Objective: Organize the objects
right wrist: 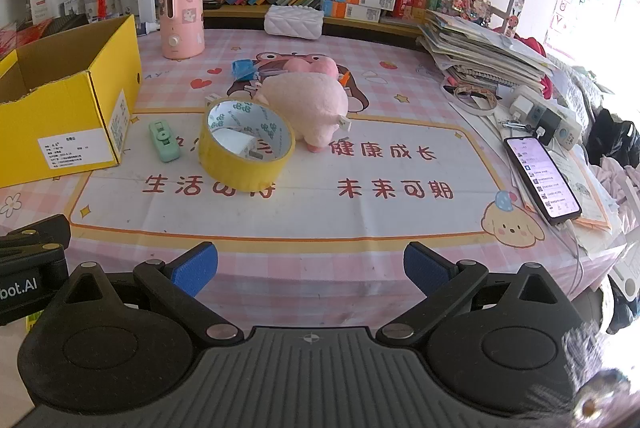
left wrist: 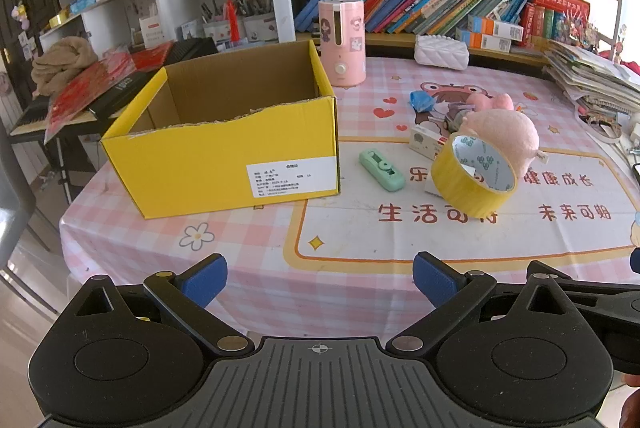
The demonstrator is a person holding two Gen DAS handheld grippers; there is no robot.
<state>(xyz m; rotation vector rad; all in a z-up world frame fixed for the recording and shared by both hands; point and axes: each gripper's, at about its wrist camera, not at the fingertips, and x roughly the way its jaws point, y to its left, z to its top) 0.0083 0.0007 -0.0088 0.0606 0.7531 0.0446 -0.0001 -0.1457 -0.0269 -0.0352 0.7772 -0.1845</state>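
An open yellow cardboard box (left wrist: 224, 163) (right wrist: 60, 123) stands at the table's left. To its right lie a green correction tape (left wrist: 382, 169) (right wrist: 163, 141), a tilted yellow tape roll (left wrist: 472, 173) (right wrist: 246, 143), a pink plush pig (left wrist: 508, 137) (right wrist: 308, 103), a small white box (left wrist: 426, 141), a blue wrapped item (left wrist: 422, 101) (right wrist: 243, 69) and a small toy (left wrist: 456, 115). My left gripper (left wrist: 320, 280) is open and empty near the table's front edge. My right gripper (right wrist: 310, 270) is open and empty, in front of the tape roll.
A pink humidifier (left wrist: 343, 41) (right wrist: 180, 15) and a white quilted pouch (left wrist: 442, 51) (right wrist: 294, 20) stand at the back. Bookshelves rise behind. A phone (right wrist: 542, 181), a power strip (right wrist: 546, 117) and a paper stack (right wrist: 484, 55) lie at the right.
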